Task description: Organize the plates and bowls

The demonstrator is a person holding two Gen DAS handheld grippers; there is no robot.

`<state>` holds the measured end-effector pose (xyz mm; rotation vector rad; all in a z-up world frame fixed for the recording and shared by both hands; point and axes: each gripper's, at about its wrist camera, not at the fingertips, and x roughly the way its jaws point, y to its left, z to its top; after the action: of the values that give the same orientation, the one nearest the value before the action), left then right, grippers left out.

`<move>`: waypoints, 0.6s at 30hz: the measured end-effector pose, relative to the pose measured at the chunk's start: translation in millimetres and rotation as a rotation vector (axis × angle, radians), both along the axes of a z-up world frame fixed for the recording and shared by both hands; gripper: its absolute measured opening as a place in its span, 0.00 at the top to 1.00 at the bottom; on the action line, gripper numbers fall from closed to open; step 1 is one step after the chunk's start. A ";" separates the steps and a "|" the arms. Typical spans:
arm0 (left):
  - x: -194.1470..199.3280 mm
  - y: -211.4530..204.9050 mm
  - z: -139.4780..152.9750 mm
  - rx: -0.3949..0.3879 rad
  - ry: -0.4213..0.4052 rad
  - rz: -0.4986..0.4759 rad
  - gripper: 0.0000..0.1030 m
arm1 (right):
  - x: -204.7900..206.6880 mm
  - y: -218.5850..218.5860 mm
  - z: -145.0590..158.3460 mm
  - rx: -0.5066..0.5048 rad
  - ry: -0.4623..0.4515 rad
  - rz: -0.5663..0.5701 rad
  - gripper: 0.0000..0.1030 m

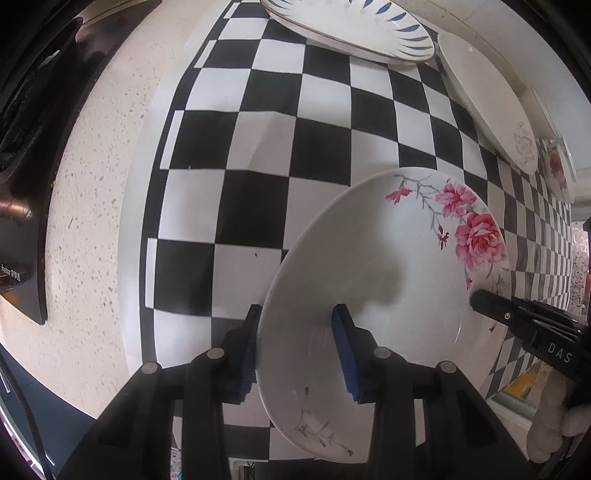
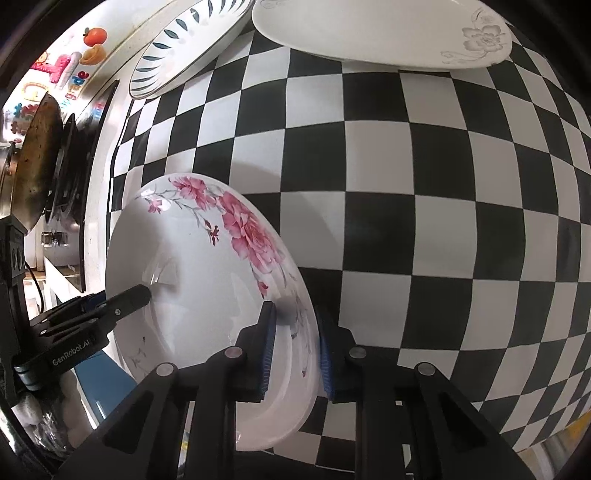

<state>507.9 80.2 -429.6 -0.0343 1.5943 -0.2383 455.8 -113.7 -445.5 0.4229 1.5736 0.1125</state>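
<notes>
Far left in the left wrist view: dark stove (image 1: 22, 177) set into a speckled worktop (image 1: 96, 206). In the right wrist view, a worn pan (image 2: 35, 166) stood on the hob at left, coloured stickers (image 2: 62, 66) on the wall behind. Checkered mat (image 1: 266, 155) spread across the worktop. Left tongs (image 1: 295, 332) closed partway on the near rim of the rose plate (image 1: 388, 266), blue pads (image 1: 341, 347) on either face of the rim. Rose plate held tilted above the checkered mat, pink flowers along its far edge; contact with the mat not determinable. Right tongs (image 2: 293, 332) likewise clamped on the opposite rim of the same plate (image 2: 207, 266), one pad (image 2: 267, 343) on the inner face, the other behind the rim. Each tool visible in the other camera: right tongs (image 1: 480, 299) entering at right edge, left tongs (image 2: 142, 293) entering at left edge, tips on the plate's inner face. At the far side of the mat, blue-leaf plate (image 1: 351, 26) to the left and white plate with a grey flower (image 1: 487, 99) just beside it to the right, both well apart from the held plate. Further right, a small rose-patterned dish (image 1: 557, 166), partly cut off at frame edge.
</notes>
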 end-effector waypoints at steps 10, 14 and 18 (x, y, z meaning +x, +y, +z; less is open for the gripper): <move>-5.5 -25.7 22.5 -0.026 -0.011 -0.066 0.66 | -13.5 -26.1 8.6 0.008 0.006 -0.089 0.77; -3.2 -50.8 34.9 -0.036 -0.027 -0.113 0.66 | -21.5 -54.6 19.6 0.010 -0.011 -0.151 0.77; 0.5 -82.5 46.4 -0.051 -0.042 -0.160 0.66 | -31.0 -86.4 33.0 -0.001 -0.043 -0.202 0.77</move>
<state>508.4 -2.3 -383.1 0.0591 1.5504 -0.4013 424.8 -200.1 -412.5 0.5727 1.4801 -0.0345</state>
